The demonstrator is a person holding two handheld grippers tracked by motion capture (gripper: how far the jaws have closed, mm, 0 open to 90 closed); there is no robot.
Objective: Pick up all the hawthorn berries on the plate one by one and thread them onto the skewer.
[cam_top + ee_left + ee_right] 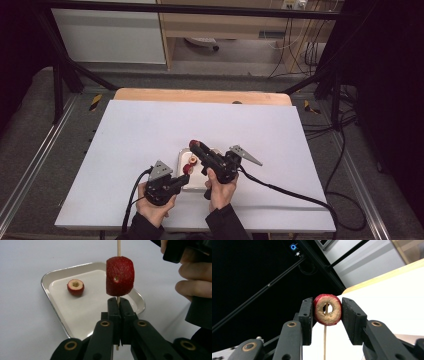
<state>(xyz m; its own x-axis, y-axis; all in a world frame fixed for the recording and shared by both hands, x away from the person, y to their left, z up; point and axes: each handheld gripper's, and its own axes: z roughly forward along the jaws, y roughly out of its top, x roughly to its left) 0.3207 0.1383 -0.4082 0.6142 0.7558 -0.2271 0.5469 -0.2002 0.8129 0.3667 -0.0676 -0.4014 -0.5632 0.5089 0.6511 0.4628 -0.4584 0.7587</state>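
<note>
On the white table (150, 130), the metal tray (53, 275) lies just ahead of your two grippers, holding one cored red fruit (75, 287). Your right gripper (327, 310) clamps a cored fruit ring (327, 309) over the stick's tip. Your left gripper (118, 306) is clenched on the wooden stick (118, 247), a strawberry (119, 276) threaded just above its jaws.

Red strawberry (119, 276), pale wooden skewer (119, 247), red-skinned tan-fleshed fruit ring (327, 309), silver-rimmed white tray (82, 312).
</note>
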